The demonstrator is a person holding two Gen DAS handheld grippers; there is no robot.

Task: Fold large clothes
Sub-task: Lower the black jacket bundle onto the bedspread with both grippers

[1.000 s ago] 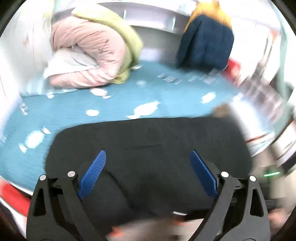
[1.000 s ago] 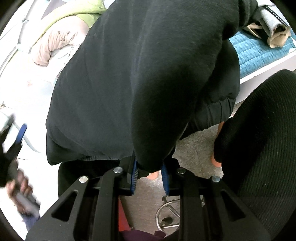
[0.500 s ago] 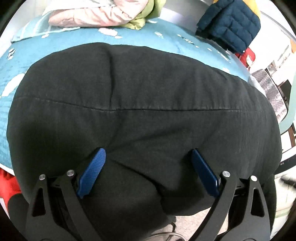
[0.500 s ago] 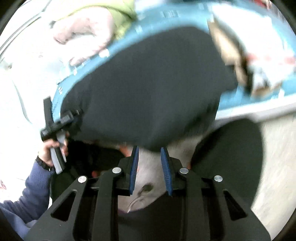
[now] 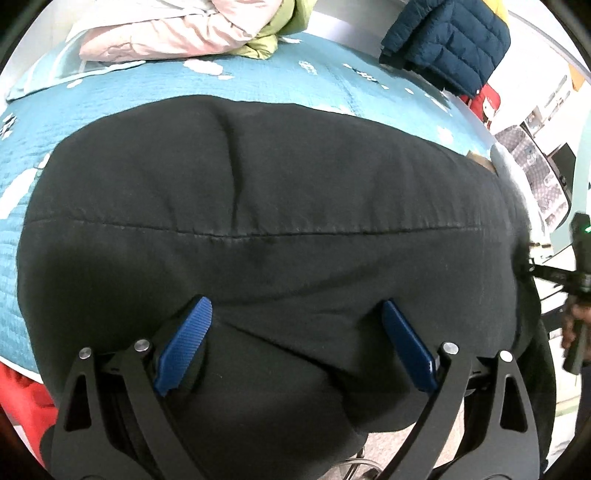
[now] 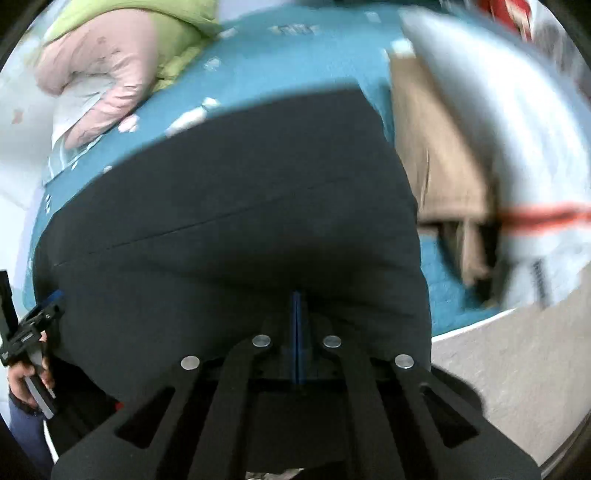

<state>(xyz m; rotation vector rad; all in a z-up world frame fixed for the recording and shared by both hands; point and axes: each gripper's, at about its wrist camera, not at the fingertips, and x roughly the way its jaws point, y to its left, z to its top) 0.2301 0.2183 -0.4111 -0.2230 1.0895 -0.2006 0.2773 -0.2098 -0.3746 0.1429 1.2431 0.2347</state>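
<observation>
Black garment (image 5: 280, 206) lies crosswise on bed (image 5: 110, 107); left jaws spread (right jaws clenched, empty).

The black garment (image 5: 280, 206) is matt woven cloth with a stitched seam across it, lying on the teal bedspread (image 5: 122, 96), a crinkled, quilted cloth printed with white shapes. At the far side of that bedspread lie a pink puffy quilted coat (image 5: 166, 33) and a navy one (image 5: 450, 40), both of smooth, faintly shiny padded fabric. Nearest the camera over the garment, the left gripper (image 5: 295, 347) has matt black plastic arms, bright metal pins and ribbed blue pads (image 5: 184, 343).
</observation>
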